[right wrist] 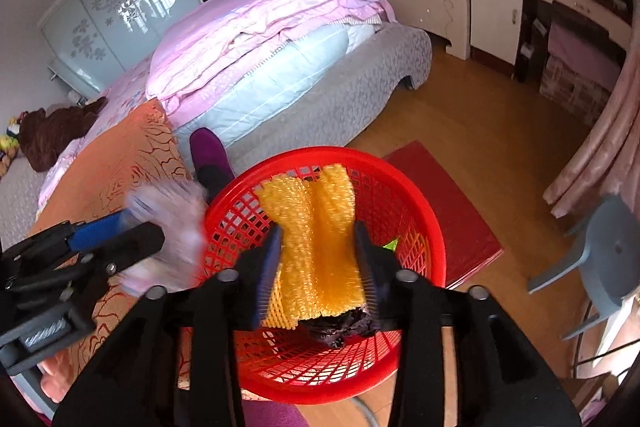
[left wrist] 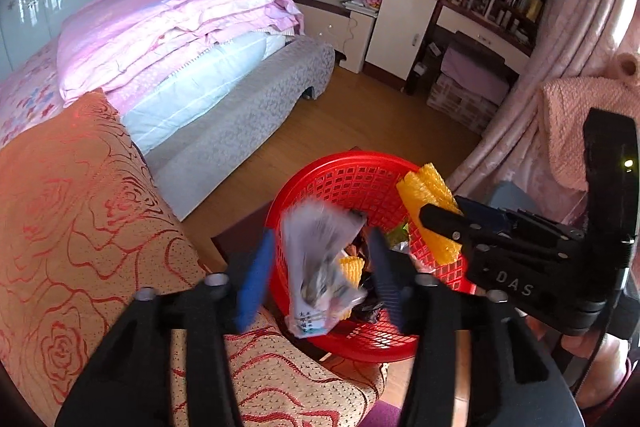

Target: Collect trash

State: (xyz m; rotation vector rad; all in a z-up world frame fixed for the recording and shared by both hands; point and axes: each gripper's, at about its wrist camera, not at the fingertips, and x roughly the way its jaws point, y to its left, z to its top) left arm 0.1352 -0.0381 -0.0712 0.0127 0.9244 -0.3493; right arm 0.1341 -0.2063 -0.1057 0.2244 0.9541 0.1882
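left gripper (left wrist: 316, 267): over the near side of the red basket (left wrist: 320, 187), fingers (left wrist: 252, 279) spread; a blurred white-grey wrapper (left wrist: 320, 259) sits between them with a clear gap to each pad, so not pinched. Cannot tell if it rests on anything.
right gripper (right wrist: 316, 263): over the same basket, fingers (right wrist: 266, 275) on either side of a yellow foam net sleeve (right wrist: 316, 239). Both pads sit right at the foam's edges; cannot tell if they press on it or have let go.
yellow foam: in the right wrist view it stands upright between the pads, top end near the basket's far rim. In the left wrist view it shows at the right gripper's tips, over the basket's right side.
basket contents: a second yellow foam piece (left wrist: 352, 267), a dark crumpled bag (right wrist: 340, 327), a bit of green wrapper (right wrist: 390, 245); all lie inside on the mesh bottom.
basket position: on the wood floor (left wrist: 360, 111), just beside a cushion with a red rose pattern (left wrist: 80, 211); a red mat (right wrist: 448, 203) lies on the floor behind it.
surroundings: bed (left wrist: 248, 115) with pink folded quilts (left wrist: 160, 27) past the cushion, dressing desk (left wrist: 480, 27) with mirror at the far wall, pink curtain (left wrist: 516, 131) at right.
person: part of a hand (left wrist: 592, 351) under the right gripper's body.
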